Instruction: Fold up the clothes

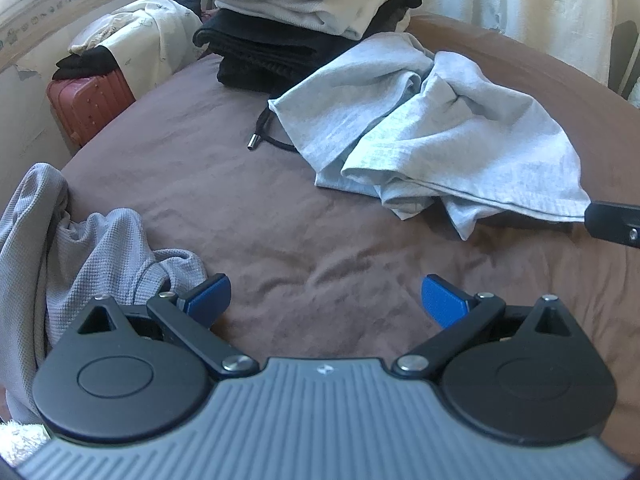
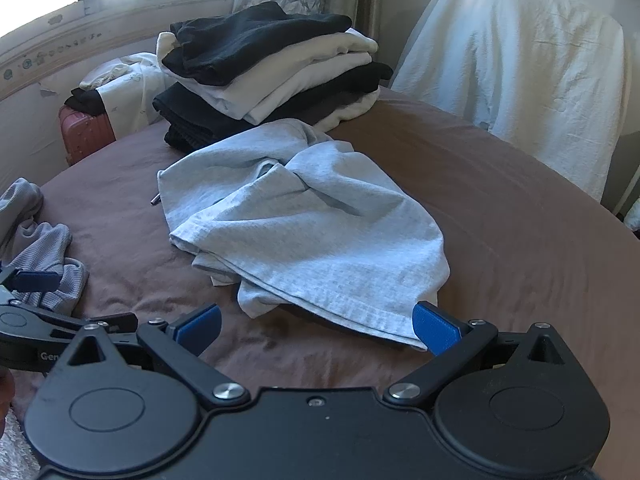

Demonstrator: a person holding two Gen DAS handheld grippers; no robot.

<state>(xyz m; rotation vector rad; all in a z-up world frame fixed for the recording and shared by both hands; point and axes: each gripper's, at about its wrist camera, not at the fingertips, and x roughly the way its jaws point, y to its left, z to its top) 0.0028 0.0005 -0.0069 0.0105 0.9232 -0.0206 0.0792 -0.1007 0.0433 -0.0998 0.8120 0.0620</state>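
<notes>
On the brown sheet (image 2: 500, 216) covering the bed, a crumpled light grey garment (image 2: 304, 216) lies near the middle, its hem bunched toward the near side. Just behind it stands a stack of folded black and white clothes (image 2: 272, 68), and a black drawstring with a metal tip (image 1: 264, 136) pokes out from the garment's left edge. The right tool (image 2: 316, 326) sits low at the garment's near hem with its blue fingers (image 2: 438, 326) spread wide apart; the right-hand finger touches the corner of the hem, and nothing is pinched between them. The left tool (image 1: 326, 298) hovers over bare sheet, also with its fingers spread wide and holding nothing. Beside its left finger lies a second, waffle-knit grey garment (image 1: 80, 248), rumpled at the bed's left edge. Beyond the bed, a red suitcase (image 1: 90, 108) stands by the wall with clothes piled on top.
</notes>
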